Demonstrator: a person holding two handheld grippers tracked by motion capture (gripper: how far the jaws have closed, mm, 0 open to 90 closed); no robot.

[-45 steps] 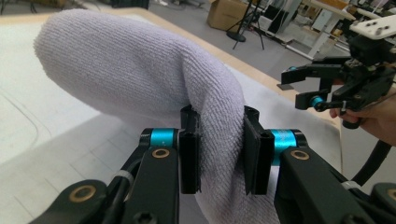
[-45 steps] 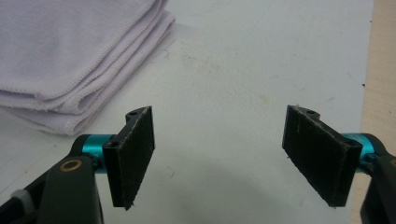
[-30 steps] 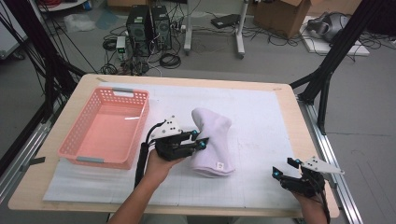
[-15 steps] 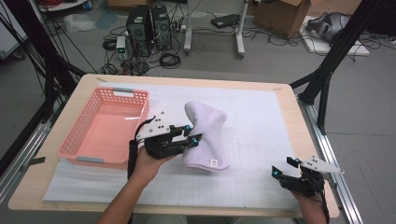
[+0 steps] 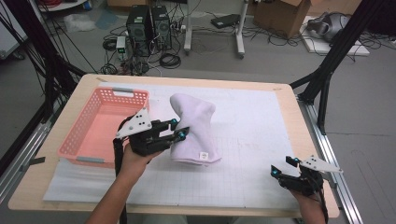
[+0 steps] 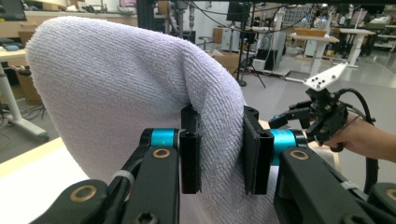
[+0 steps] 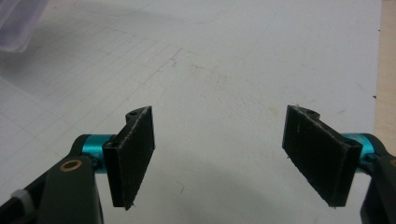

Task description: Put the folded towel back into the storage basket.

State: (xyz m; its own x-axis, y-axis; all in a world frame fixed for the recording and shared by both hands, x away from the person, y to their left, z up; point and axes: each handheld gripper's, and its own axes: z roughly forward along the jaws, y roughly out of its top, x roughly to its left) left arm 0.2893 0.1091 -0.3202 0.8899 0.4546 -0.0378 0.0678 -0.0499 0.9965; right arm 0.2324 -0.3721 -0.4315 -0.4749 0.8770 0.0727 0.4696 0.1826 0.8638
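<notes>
The left tongs are pinching a fold of a white terry towel, its black flat pads pressed into the cloth from both sides. In the left gripper view the towel shows a looped, ribbed pile, thick and soft, and it rises in a rounded hump above the pads, with the pinched edge bunched into a narrow ridge between them. From the high view the towel stands up in a slumped, folded mass near the middle of the surface, just right of a pink plastic basket; a small square label shows near its lower hem. Whether the lower hem rests on the mat or hangs just clear of it is hard to tell from this angle.

The basket is rectangular, with lattice walls of open slots and a grey handle strip at each short end. Under everything lies a white mat printed with a faint grid, on a pale wooden top with rounded corners.

The right tongs sit low at the near right corner, well apart from the towel, spread wide with nothing between them. In the right gripper view their pads are dark, matte, slightly fuzzy rectangular slabs on turquoise metal pivots, poised over the lightly scuffed mat.
</notes>
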